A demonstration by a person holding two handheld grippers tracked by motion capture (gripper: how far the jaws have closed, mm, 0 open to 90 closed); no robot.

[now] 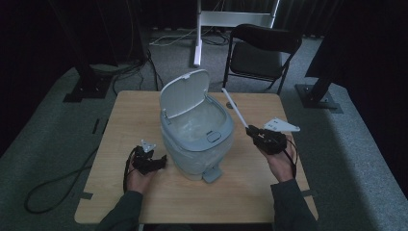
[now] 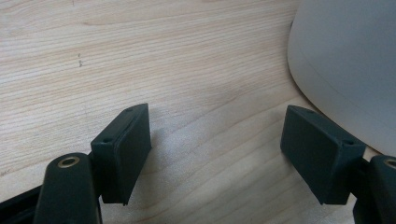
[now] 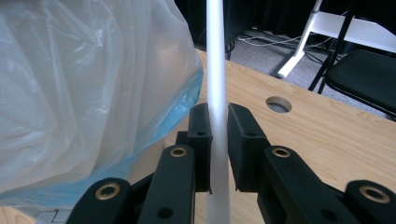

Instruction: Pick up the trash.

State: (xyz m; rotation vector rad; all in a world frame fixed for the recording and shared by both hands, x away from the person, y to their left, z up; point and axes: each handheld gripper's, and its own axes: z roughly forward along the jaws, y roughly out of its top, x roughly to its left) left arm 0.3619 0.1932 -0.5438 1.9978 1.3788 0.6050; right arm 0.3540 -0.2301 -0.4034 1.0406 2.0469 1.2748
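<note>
two grippers at work: one wooden table, one bin, one white stick.
table (image 1: 144,197): light wood, square top, largest item; a round hole (image 3: 279,104) in the top appears in the right gripper view, beyond the jaws.
chair (image 1: 262,50): black folding type, on the carpet past the table's far edge, well apart from the work.
bin (image 1: 197,139): pale grey-blue pedal bin, standing upright near the table's middle, between the two hands; foot pedal at its near base.
bin lid (image 1: 185,92): white, swung up and open at the far left side of the rim.
bin liner (image 3: 84,93): clear plastic bag with a blue tint at its lower fold, lining the bin and bulging over its side.
right gripper (image 3: 218,135): held to the right of the bin, jaws drawn in narrow and clamped on the stick, pads pressing it from both sides.
white stick (image 1: 235,108): thin, straight, rising from the right gripper's jaws and slanting up and left toward the bin's right rim; whether its tip touches the rim cannot be told.
left gripper (image 2: 217,154): low over the table at the bin's left base, jaws spread wide, bare wood between them; one jaw just beside the bin wall.
</note>
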